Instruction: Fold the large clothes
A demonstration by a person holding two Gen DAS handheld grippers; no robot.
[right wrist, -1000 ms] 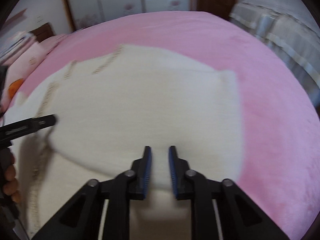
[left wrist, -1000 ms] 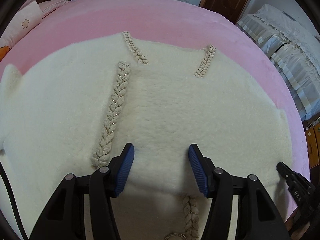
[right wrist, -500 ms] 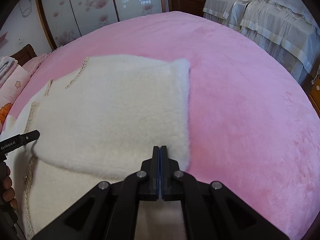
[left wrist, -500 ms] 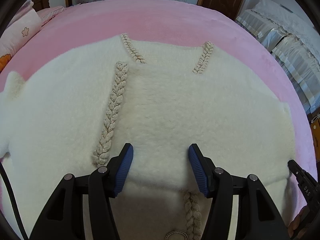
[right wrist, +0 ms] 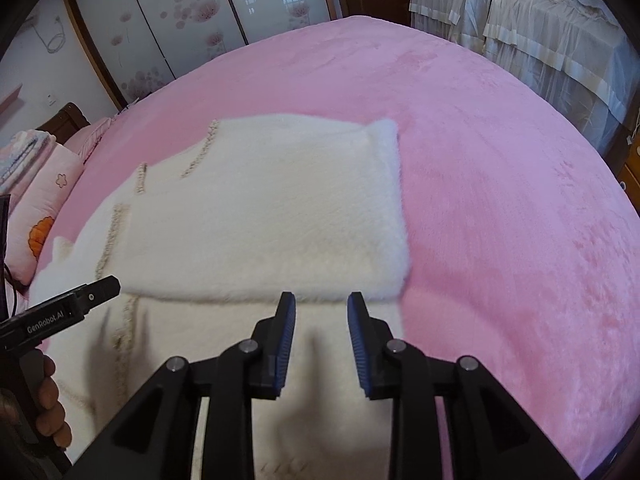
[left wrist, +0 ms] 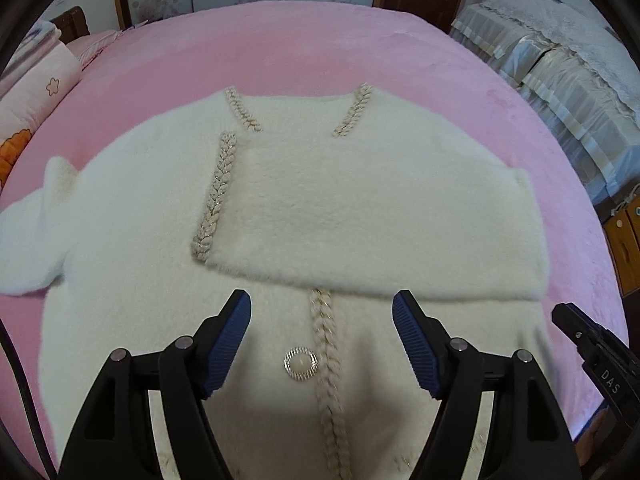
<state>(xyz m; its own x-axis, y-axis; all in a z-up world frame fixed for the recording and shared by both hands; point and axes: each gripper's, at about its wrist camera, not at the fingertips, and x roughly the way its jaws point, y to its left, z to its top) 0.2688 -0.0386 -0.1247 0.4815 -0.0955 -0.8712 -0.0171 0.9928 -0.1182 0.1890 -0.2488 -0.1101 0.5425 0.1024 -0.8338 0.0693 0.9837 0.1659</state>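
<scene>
Pink plush bedspread (left wrist: 320,40) fills the whole scene, with flowered sliding doors at twelve o'clock and a covered second bed at two o'clock. On it lies the fluffy white cardigan (left wrist: 380,208), its right sleeve folded flat across the chest, the left sleeve (left wrist: 32,240) spread out at nine o'clock. I've got my left gripper (left wrist: 322,340) hovering wide open above the braided front trim (left wrist: 328,344) and the round pearl button (left wrist: 300,364), holding nothing. My right gripper (right wrist: 321,340) hangs just short of the folded sleeve's near edge, jaws parted, empty too. Risk from here, as I judge it: this pile is thick and slippery, so a shallow pinch could catch only the top layer and drag the finished fold askew; the pads might also snag the braid. Writing: "GenRobot.AI" on the left tool in the right view, "DAS" on the right tool in the left view.
</scene>
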